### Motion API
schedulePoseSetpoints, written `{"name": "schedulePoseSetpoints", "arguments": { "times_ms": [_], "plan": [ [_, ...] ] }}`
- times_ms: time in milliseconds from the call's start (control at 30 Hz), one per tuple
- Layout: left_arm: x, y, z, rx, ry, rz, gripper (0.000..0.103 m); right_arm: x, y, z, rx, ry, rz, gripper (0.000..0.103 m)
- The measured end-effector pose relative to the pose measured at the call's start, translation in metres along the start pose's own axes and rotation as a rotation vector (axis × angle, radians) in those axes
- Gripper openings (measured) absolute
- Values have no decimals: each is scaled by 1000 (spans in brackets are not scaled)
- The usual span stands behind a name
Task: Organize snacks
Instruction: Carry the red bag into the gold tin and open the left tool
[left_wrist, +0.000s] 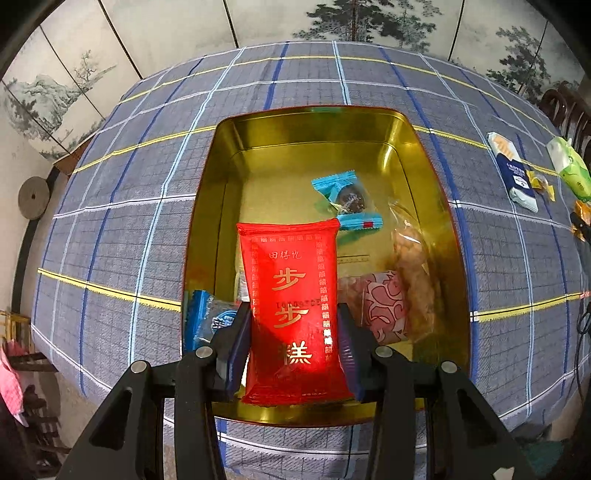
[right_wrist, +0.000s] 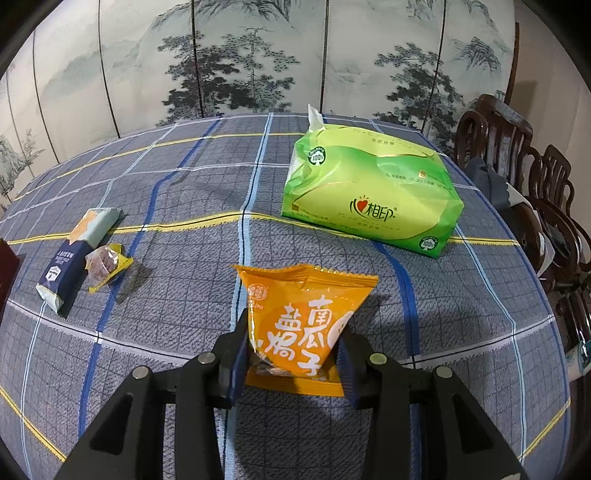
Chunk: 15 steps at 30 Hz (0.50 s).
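My left gripper (left_wrist: 294, 332) is shut on a red snack packet (left_wrist: 291, 295) with gold lettering, held over the near end of a gold tin (left_wrist: 221, 155). In the tin lie a light-blue wrapped sweet (left_wrist: 345, 199), a blue packet (left_wrist: 207, 321), a pink patterned packet (left_wrist: 380, 306) and a clear bag of biscuits (left_wrist: 413, 266). My right gripper (right_wrist: 293, 354) is shut on an orange packet of seeds (right_wrist: 306, 321), just above the checked cloth. A navy-and-white bar (right_wrist: 77, 254) and a small yellow-wrapped sweet (right_wrist: 107, 264) lie on the cloth to the left.
A green tissue pack (right_wrist: 373, 192) sits at the back right of the table. The checked tablecloth (right_wrist: 184, 184) covers the whole table. Dark wooden chairs (right_wrist: 517, 155) stand at the right edge. A painted folding screen (right_wrist: 258, 55) closes off the back.
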<state>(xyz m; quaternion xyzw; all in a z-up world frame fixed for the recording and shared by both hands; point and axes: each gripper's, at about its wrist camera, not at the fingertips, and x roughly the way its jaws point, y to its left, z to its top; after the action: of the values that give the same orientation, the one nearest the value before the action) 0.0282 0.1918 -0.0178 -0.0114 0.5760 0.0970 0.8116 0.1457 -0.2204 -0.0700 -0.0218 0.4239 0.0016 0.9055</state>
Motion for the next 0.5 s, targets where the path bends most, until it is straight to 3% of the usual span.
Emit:
{"name": "schedulePoseSetpoints", "arguments": {
  "times_ms": [500],
  "plan": [
    [6,-11,-6,20,-7,11,44,-1,4,2,10,20,-32,40]
  ]
}}
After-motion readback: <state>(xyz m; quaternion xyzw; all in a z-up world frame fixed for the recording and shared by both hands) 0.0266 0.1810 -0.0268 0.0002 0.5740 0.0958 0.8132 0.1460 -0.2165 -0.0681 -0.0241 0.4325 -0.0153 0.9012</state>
